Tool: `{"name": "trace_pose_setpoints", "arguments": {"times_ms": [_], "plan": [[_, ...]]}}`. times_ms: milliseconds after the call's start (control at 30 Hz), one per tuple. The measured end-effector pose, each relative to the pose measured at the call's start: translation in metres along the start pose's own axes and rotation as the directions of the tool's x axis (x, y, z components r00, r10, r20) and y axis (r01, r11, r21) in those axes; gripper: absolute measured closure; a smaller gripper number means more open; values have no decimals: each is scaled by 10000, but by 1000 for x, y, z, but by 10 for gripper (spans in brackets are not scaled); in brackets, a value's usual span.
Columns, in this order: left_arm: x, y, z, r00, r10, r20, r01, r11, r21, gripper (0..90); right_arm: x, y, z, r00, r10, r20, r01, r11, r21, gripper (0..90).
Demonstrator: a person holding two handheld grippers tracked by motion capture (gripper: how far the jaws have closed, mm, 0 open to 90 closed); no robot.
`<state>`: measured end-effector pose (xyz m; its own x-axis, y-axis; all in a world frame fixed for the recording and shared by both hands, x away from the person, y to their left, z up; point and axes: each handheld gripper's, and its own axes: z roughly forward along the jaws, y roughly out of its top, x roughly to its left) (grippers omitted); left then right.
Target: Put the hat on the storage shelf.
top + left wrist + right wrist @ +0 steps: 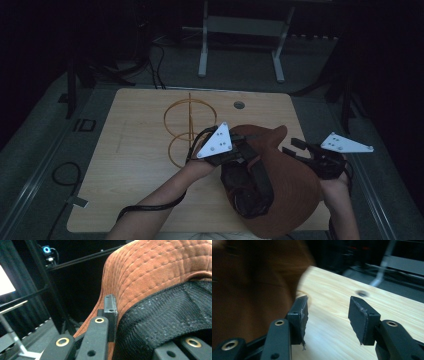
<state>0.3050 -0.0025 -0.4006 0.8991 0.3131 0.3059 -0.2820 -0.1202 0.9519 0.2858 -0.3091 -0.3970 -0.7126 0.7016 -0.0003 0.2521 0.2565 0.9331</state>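
Observation:
A rust-brown hat [295,190] with a black woven lining [247,192] is held above the near right part of the table. My left gripper [239,149] is shut on the hat's edge; in the left gripper view one pad [110,307] presses the brown fabric [155,270] and the lining [160,322] covers the other jaw. My right gripper [300,147] stands open just right of the hat. In the right gripper view, that gripper [328,315] has only bare tabletop between its pads and the blurred hat [249,290] to the left.
A golden wire stand [187,125] rises from the wooden table [135,165], just left of my left hand. A round cable hole [239,105] lies near the far edge. A white metal frame [240,30] stands on the floor beyond. Cables [65,172] lie left of the table.

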Motion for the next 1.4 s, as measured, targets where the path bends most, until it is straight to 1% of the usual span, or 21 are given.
{"name": "trace_pose_setpoints", "arguments": {"times_ms": [33, 100, 133, 200, 533, 567, 633, 733, 767, 800, 833, 867, 900, 933, 967, 1133, 1233, 1300, 1333, 1367, 1400], "plan": [[-2, 0, 1, 10000, 45, 87, -44, 10000, -40, 860, 12, 3, 6, 9980, -189, -598, 186, 9998, -53, 477], [-3, 1, 1, 9999, 94, 74, -94, 9999, -55, 860, 16, 4, 8, 9963, -333, -795, 327, 9994, -90, 468], [-4, 2, 2, 9999, 87, 129, -85, 9999, -129, 859, 24, 6, 14, 9880, -440, -1481, 410, 9989, -235, 457], [-8, 4, 4, 9996, 249, 164, -248, 9997, -92, 859, 29, 9, 18, 9825, -532, -1787, 473, 9982, -370, 447], [-11, 7, 8, 9999, 47, -133, -47, 10000, -40, 859, 35, 14, 28, 9728, -613, -2232, 454, 9961, -758, 443], [-13, 8, 10, 9998, 62, -197, -59, 9999, 112, 858, 33, 14, 30, 9675, -349, -2505, 161, 9969, -771, 456], [-14, 9, 11, 9998, 74, -184, -72, 9999, 147, 858, 33, 13, 31, 9660, -310, -2565, 108, 9968, -797, 457], [-18, 10, 12, 9998, 178, -128, -175, 9997, 182, 856, 32, 14, 31, 9574, -449, -2854, 161, 9946, -1026, 462], [-19, 11, 13, 9997, 251, -77, -249, 9995, 213, 856, 32, 14, 31, 9574, -449, -2854, 161, 9946, -1026, 462], [-20, 12, 14, 9991, 387, -147, -382, 9988, 311, 855, 31, 14, 31, 9536, -500, -2969, 195, 9943, -1045, 525], [-20, 12, 14, 9991, 387, -147, -382, 9988, 311, 855, 31, 14, 31, 9536, -500, -2969, 195, 9943, -1045, 525], [-21, 13, 15, 9988, 448, -214, -438, 9980, 454, 854, 33, 14, 31, 9434, -703, -3240, 386, 9939, -1034, 631], [-21, 13, 15, 9991, 407, -146, -400, 9982, 441, 854, 33, 14, 32, 9430, -735, -3247, 428, 9940, -1006, 690], [-21, 13, 15, 9991, 407, -146, -400, 9982, 441, 854, 34, 14, 31, 9375, -824, -3380, 509, 9936, -1011, 748], [-21, 13, 15, 9991, 426, -75, -422, 9980, 472, 854, 36, 14, 31, 9356, -1000, -3385, 665, 9918, -1090, 773], [-19, 14, 13, 9988, 460, 158, -468, 9975, 533, 849, 37, 13, 31, 9369, -1027, -3342, 670, 9909, -1168, 854], [-16, 16, 12, 9997, 262, -5, -261, 9979, 586, 758, 39, 13, 30, 9404, -1084, -3222, 764, 9910, -1102, 869], [-14, 16, 11, 9998, 182, -50, -178, 9980, 603, 650, 39, 13, 29, 9418, -1090, -3179, 780, 9910, -1087, 871], [-13, 17, 10, 9999, 101, -59, -97, 9981, 611, 650, 39, 14, 29, 9432, -1104, -3133, 804, 9910, -1070, 872], [-12, 18, 9, 9997, 148, -168, -138, 9981, 603, 577, 39, 14, 27, 9427, -1112, -3145, 799, 9906, -1106, 874], [-12, 19, 8, 9994, 210, -282, -191, 9978, 641, 577, 39, 14, 27, 9427, -1112, -3145, 799, 9906, -1106, 874]]}}
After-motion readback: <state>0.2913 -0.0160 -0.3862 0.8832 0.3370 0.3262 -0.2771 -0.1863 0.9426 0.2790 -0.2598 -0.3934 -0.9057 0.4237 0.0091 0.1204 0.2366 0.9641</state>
